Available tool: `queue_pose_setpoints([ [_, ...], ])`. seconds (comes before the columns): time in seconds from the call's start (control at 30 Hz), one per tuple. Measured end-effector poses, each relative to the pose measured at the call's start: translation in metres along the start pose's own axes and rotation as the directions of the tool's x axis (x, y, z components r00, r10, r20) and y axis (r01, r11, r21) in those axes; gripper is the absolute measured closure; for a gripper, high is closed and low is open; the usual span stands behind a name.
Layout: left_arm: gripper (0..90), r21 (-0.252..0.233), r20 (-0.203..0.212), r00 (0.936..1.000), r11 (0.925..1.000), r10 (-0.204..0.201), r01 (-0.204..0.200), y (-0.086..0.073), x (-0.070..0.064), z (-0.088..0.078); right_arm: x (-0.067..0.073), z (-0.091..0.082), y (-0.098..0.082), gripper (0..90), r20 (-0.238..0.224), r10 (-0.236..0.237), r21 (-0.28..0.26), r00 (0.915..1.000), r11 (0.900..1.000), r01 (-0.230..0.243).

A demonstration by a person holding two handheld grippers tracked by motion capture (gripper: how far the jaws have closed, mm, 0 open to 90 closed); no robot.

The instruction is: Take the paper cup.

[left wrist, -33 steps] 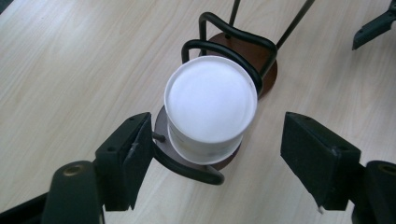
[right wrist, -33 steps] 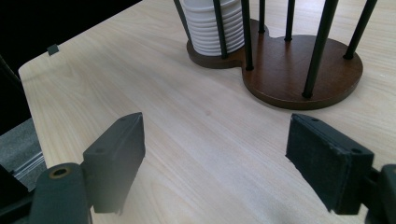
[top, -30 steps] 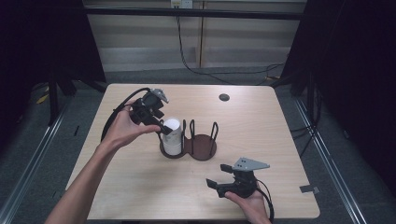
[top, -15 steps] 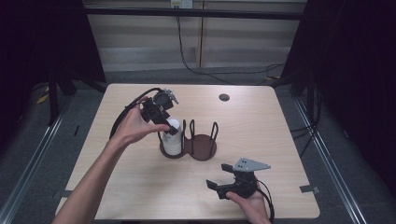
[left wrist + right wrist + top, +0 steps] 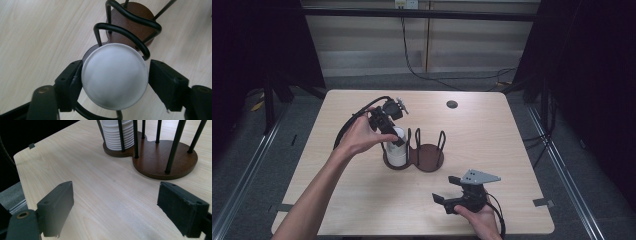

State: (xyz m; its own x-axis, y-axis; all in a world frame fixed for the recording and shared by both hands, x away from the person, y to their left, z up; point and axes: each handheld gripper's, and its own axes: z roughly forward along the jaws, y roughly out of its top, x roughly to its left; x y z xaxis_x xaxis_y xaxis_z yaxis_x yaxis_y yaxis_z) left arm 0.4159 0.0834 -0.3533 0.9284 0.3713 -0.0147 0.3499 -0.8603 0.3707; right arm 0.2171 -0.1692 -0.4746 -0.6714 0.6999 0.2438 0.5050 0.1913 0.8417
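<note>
We see the left gripper [image 5: 393, 134] poised over the stack of white cups [image 5: 396, 150], which stands in the left ring of the brown wire cup holder [image 5: 427, 157] near the middle of the worktop [image 5: 512, 145]. Compared with a second ago, the left hand [image 5: 359, 136] has come in from the stack's left side and dropped slightly, so the gripper now sits right above the top cup instead of beside it. Its fingers [image 5: 71, 82] have just been closing with the cup's rim between them: in the left gripper view the left finger touches the rim of the top cup [image 5: 113, 76], while a thin gap shows at the right finger, so the hold is not yet clenched. The right gripper [image 5: 451, 200] rests low at the near edge of the worktop in the right hand [image 5: 482, 220], in the same spot as before. Its fingers [image 5: 56, 205] have spread wider than a second ago and stand released, with bare wood between them and the holder well ahead.
</note>
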Motion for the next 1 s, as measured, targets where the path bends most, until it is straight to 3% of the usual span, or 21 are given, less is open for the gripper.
queue_pose_setpoints([
  [0.2, 33.6, 0.042, 0.001, 0.9999, 0.9990, 0.013, -0.013, 0.0007, 0.0006, 0.0021, 0.0002, -0.0008, -0.0002, 13.2, 0.000, -0.001, -0.002, 1.0000, 1.000, 0.001],
  [0.4, 34.2, 0.034, 0.012, 0.9999, 0.9994, -0.008, 0.007, -0.0001, 0.0029, 0.0013, -0.0002, -0.0004, -0.0003, 13.2, -0.001, 0.002, 0.001, 1.0000, 1.000, -0.002],
  [0.47, 34.4, 0.030, 0.007, 1.0000, 0.9995, -0.004, 0.004, 0.0000, 0.0025, 0.0018, -0.0002, -0.0005, -0.0003, 13.2, -0.001, 0.002, 0.001, 1.0000, 1.000, -0.002],
  [0.53, 34.5, 0.058, 0.015, 0.9999, 0.9983, 0.008, -0.009, 0.0022, 0.0013, -0.0001, -0.0004, -0.0003, -0.0003, 13.2, -0.001, 0.003, 0.002, 1.0000, 1.000, -0.003],
  [0.67, 35.1, 0.046, 0.003, 1.0000, 0.9989, -0.007, 0.007, 0.0027, 0.0002, -0.0006, -0.0009, 0.0004, -0.0005, 13.2, -0.007, 0.009, 0.010, 0.9999, 1.000, -0.009],
  [1.0, 35.4, 0.056, 0.008, 1.0000, 0.9984, 0.002, -0.002, 0.0037, 0.0017, -0.0019, -0.0010, 0.0005, -0.0007, 13.2, -0.008, 0.009, 0.011, 0.9999, 1.000, -0.009],
])
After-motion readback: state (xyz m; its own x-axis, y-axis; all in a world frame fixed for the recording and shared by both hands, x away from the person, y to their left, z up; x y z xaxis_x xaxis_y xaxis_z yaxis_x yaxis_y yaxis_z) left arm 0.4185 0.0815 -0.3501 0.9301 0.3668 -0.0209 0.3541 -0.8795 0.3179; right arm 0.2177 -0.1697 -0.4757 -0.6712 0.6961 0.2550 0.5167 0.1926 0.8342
